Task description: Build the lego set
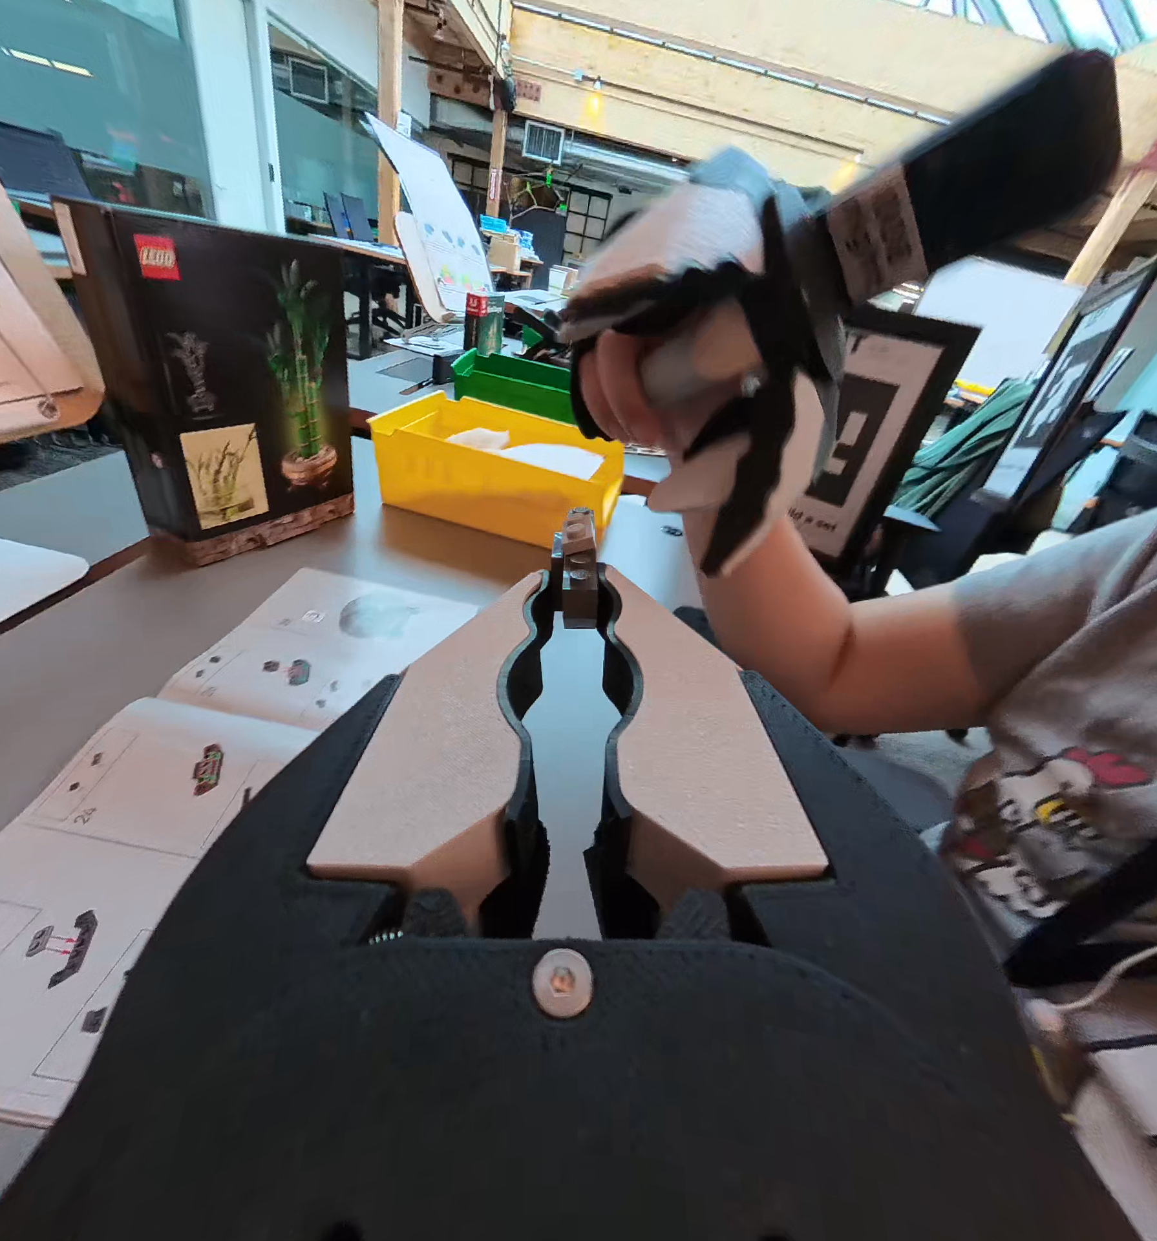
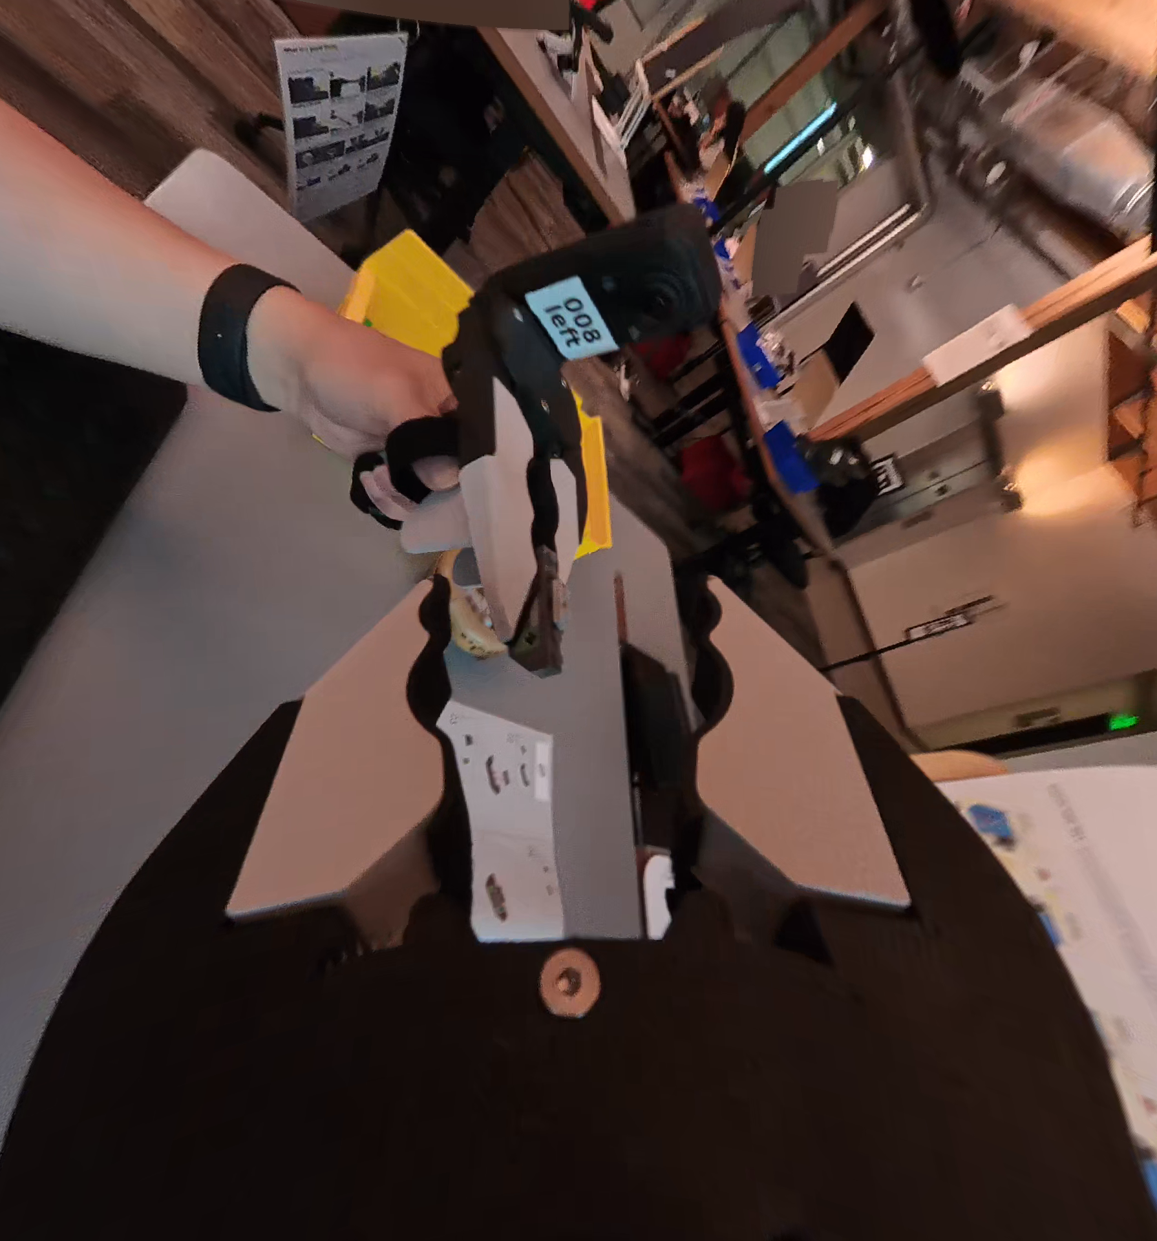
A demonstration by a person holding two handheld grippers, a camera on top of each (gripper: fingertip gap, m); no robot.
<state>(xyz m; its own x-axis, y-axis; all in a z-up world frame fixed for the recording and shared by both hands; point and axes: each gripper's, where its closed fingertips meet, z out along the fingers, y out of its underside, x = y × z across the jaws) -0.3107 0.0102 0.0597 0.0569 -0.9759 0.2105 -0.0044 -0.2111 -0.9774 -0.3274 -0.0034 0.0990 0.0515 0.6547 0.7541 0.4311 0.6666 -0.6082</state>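
My left gripper [image 1: 579, 584] is shut on a small brown lego assembly [image 1: 579, 571], a stack of studded brown and tan pieces that sticks out past the fingertips and is held above the table. My right gripper [image 2: 569, 604] is open and empty, with its jaws wide apart. It points at the left gripper [image 2: 542, 591] and the brown assembly [image 2: 539, 645] just ahead of its tips. In the left wrist view the right gripper [image 1: 717, 537] hangs above and to the right of the assembly, blurred, a short way from it.
An open instruction booklet [image 1: 226, 739] lies on the brown table [image 1: 59, 671] below the grippers and also shows in the right wrist view [image 2: 508, 806]. The lego box [image 1: 226, 376], a yellow bin [image 1: 495, 483] and a green bin [image 1: 515, 383] stand behind. The person's torso [image 1: 1066, 806] is at right.
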